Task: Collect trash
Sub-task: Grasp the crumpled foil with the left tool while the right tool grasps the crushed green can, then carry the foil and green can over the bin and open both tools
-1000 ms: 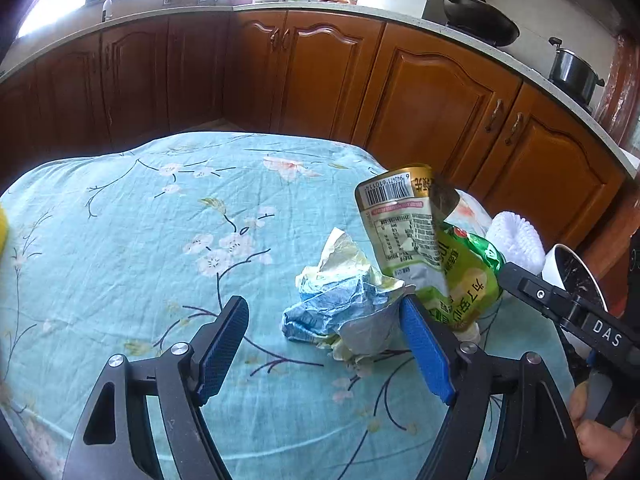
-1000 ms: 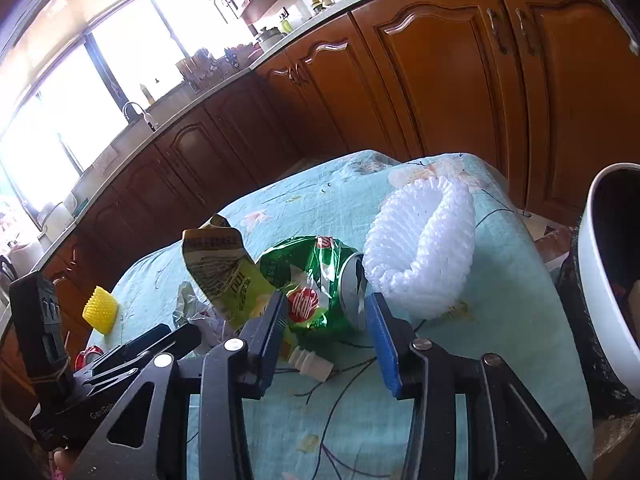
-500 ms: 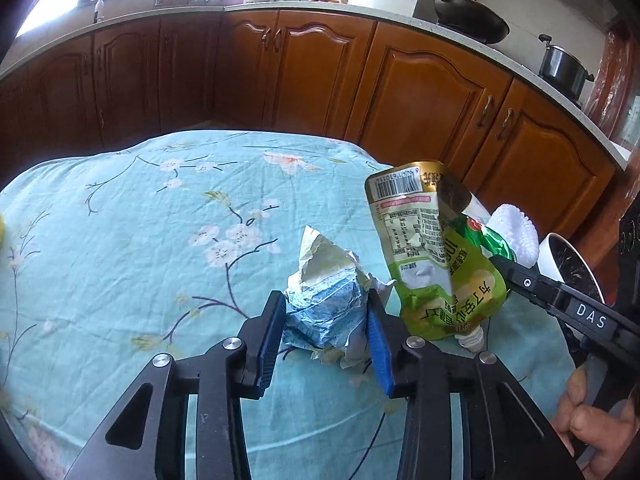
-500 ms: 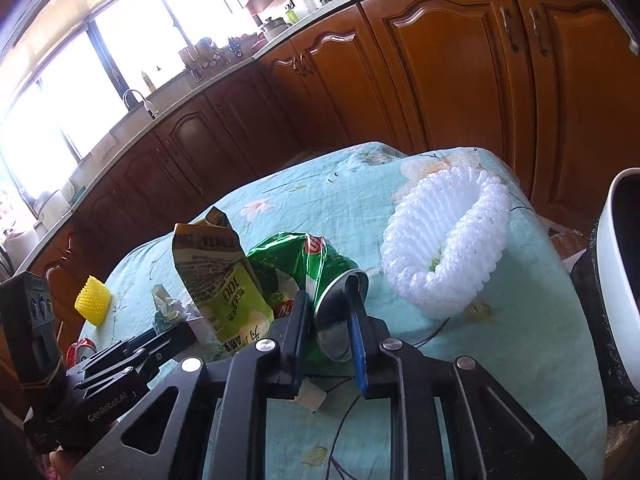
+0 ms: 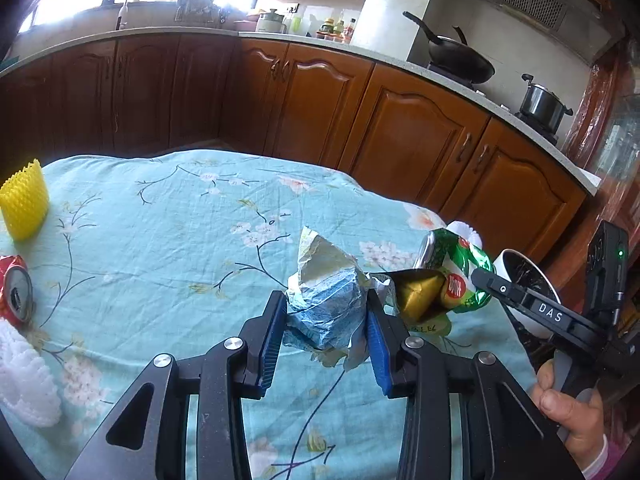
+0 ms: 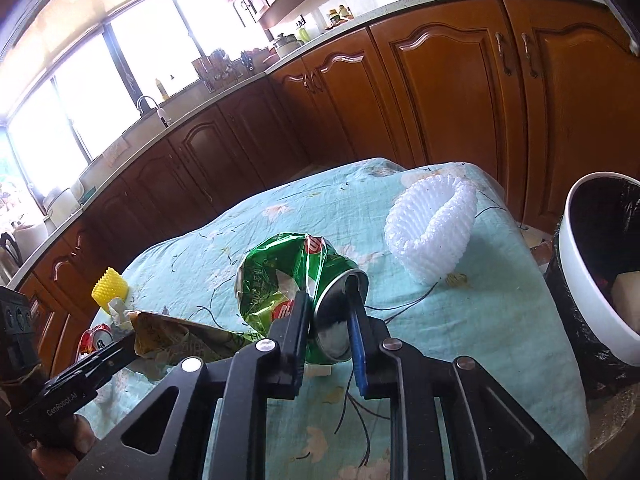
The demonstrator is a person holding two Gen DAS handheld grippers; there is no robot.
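At lower centre of each view, left gripper fingers clamp the crumpled blue wrapper, while right gripper fingers pinch the crushed green can above the tabletop.

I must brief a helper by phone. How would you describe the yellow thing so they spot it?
On the floral turquoise tablecloth, look to its far left edge. There a yellow foam net sleeve stands upright beyond the red can; the other foam nets are white.
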